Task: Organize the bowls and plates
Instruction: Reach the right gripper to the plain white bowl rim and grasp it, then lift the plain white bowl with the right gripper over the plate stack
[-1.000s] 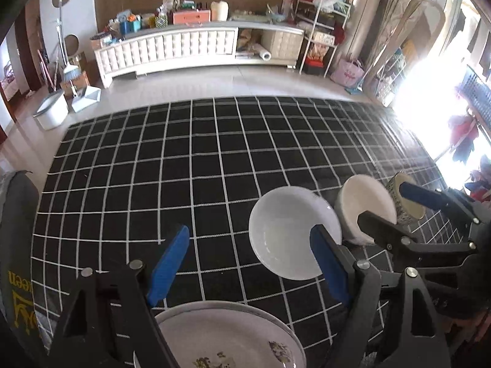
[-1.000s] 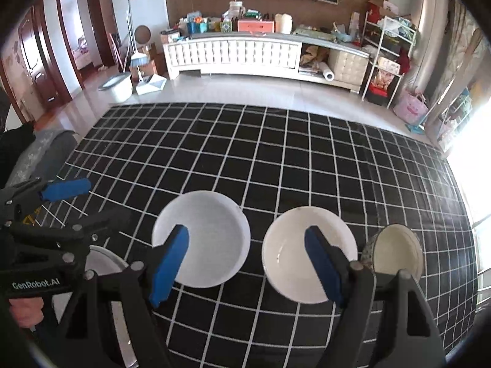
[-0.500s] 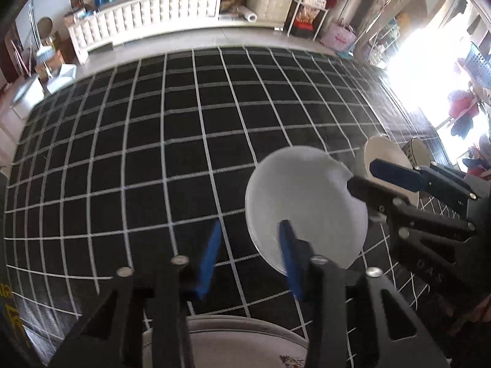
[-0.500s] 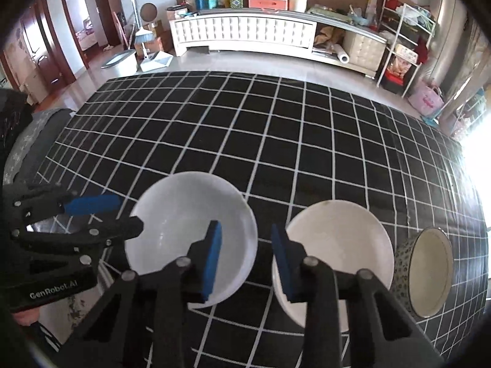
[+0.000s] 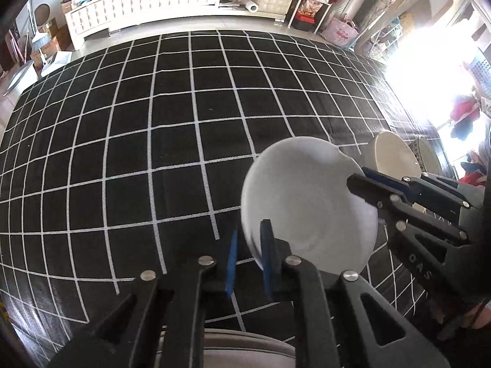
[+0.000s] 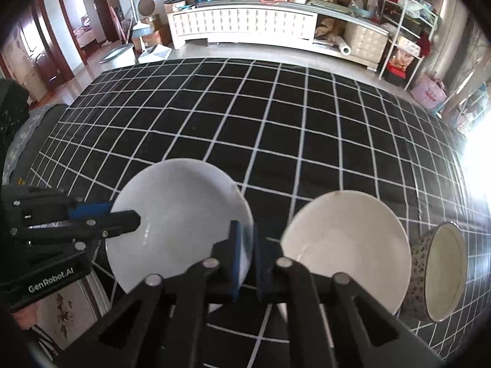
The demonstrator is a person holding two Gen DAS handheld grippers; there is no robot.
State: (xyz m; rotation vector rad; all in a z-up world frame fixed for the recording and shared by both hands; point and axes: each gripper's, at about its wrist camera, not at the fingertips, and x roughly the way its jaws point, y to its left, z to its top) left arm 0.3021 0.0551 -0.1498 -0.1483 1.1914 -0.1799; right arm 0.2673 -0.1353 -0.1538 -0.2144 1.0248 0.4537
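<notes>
A white bowl point(image 5: 307, 205) sits on the black grid tablecloth point(image 5: 153, 153). My left gripper point(image 5: 250, 257) is shut on the bowl's left rim, with the rim pinched between the blue pads. My right gripper point(image 6: 248, 254) is shut on the right rim of the same white bowl point(image 6: 184, 214). Each gripper shows in the other's view: the left gripper point(image 6: 122, 214) at the bowl's left edge, the right gripper point(image 5: 362, 178) at its right edge. Next to it on the right stand a cream bowl point(image 6: 346, 245) and a patterned bowl point(image 6: 442, 273).
A plate with a floral print point(image 6: 67, 309) lies at the table's near edge, under the left gripper; its rim point(image 5: 245, 343) also shows below my left fingers. A long white cabinet point(image 6: 245, 24) and a shelf rack point(image 6: 405, 36) stand beyond the table.
Both grippers have come down and gone from wide open to shut, each closing on an opposite side of the white bowl's rim.
</notes>
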